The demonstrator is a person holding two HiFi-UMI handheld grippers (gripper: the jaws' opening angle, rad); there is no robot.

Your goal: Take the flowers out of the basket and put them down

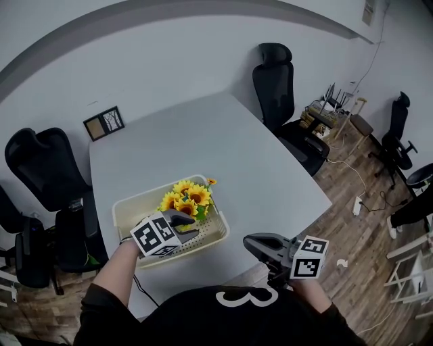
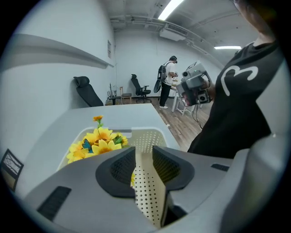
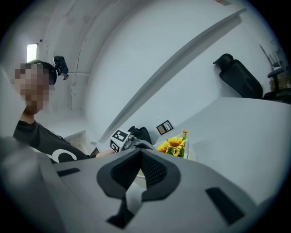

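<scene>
Sunflowers point(image 1: 186, 197) in a basket point(image 1: 120, 211) on the desk point(image 1: 257, 169).
Left claw point(image 1: 191, 226) slightly open over basket; right claw point(image 1: 252, 242) closed, empty.

Pale grey tabletop point(image 1: 270, 169), small dark picture frame point(image 1: 103, 123) lying at its far left corner. Black office chairs: one at far side point(image 1: 274, 81), one at left point(image 1: 42, 165), one far right point(image 1: 398, 125). Wood floor point(image 1: 365, 270) with white power strip point(image 1: 357, 205) and cables. Cluttered side table point(image 1: 331, 111) beside the far chair. Left gripper view: person standing point(image 2: 167, 82) in the background, ceiling strip light point(image 2: 170, 8).
</scene>
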